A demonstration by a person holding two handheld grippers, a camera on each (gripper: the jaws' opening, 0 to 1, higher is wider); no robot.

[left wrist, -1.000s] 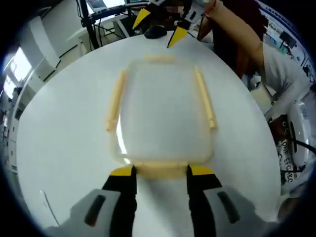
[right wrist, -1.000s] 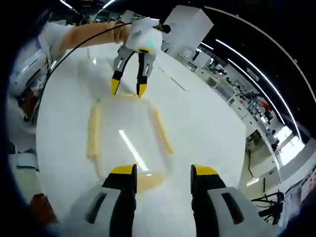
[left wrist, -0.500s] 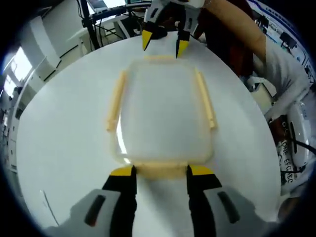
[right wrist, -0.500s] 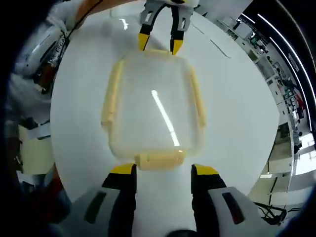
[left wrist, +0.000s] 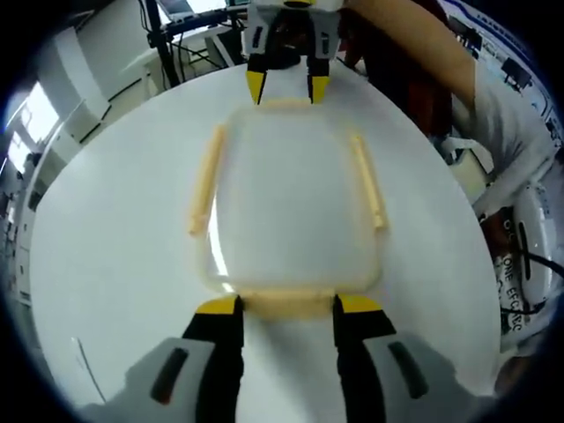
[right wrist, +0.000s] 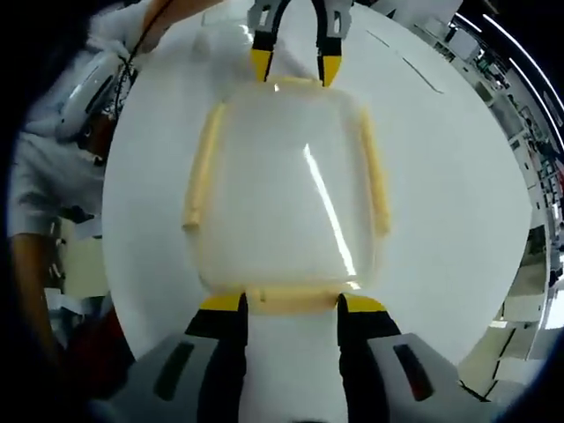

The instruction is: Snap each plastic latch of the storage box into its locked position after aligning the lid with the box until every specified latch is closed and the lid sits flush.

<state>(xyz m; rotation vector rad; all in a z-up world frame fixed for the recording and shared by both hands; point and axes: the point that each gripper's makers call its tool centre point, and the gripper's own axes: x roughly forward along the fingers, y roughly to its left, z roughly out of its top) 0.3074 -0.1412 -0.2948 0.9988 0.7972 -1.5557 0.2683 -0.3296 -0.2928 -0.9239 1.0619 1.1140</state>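
The storage box (left wrist: 291, 203) lies mid-surface (left wrist: 115, 264), long axis running 12 to 6 between the tools. Its end latches (left wrist: 286, 304) sit at each tool's tips: left tool (left wrist: 286, 307) open at 6, right tool (right wrist: 291, 302) open opposite, both equally near.

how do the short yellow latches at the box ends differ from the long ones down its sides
The short pale yellow end latches each sit framed between a gripper's open jaws: the left gripper at one end, the right gripper at the other. The long pale yellow side latches have no gripper near them. The end latches are short, wide bars; the side latches are long and thin, spanning most of each side. Both kinds are the same pale yellow plastic, edging the clear lid.
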